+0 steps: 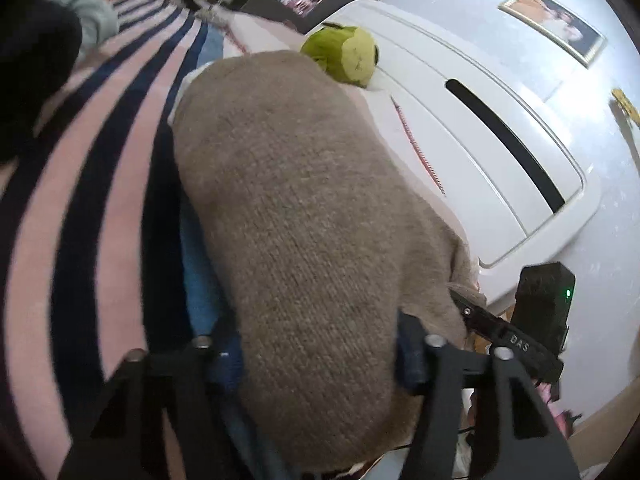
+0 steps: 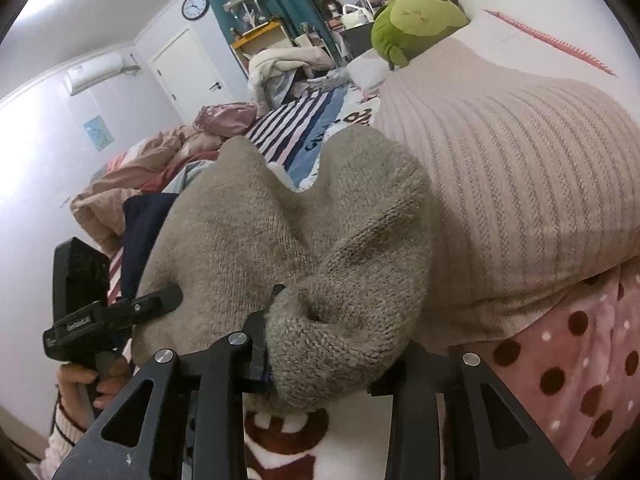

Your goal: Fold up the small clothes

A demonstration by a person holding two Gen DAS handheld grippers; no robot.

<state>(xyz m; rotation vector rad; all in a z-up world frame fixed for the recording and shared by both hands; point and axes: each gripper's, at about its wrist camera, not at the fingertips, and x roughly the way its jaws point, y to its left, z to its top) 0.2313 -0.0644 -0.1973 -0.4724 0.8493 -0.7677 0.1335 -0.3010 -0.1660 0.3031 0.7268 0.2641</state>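
A brown-grey knit garment [image 1: 304, 232] fills the left wrist view and lies bunched over the bed. My left gripper [image 1: 320, 356] has its jaws around the garment's near edge, shut on it. In the right wrist view the same knit garment [image 2: 304, 232] is folded up in thick rolls. My right gripper [image 2: 332, 364] is shut on its bunched end. The left gripper [image 2: 152, 304] shows at the left of that view, its tip against the knit, with the hand [image 2: 84, 384] holding it below.
A pink and navy striped bed cover [image 1: 92, 184] lies at left. A pale pink ribbed knit [image 2: 508, 160] and a polka-dot pink blanket [image 2: 576, 368] lie at right. A green plush toy [image 2: 412, 20] sits by the white headboard [image 1: 480, 120]. Crumpled bedding [image 2: 132, 172] lies beyond.
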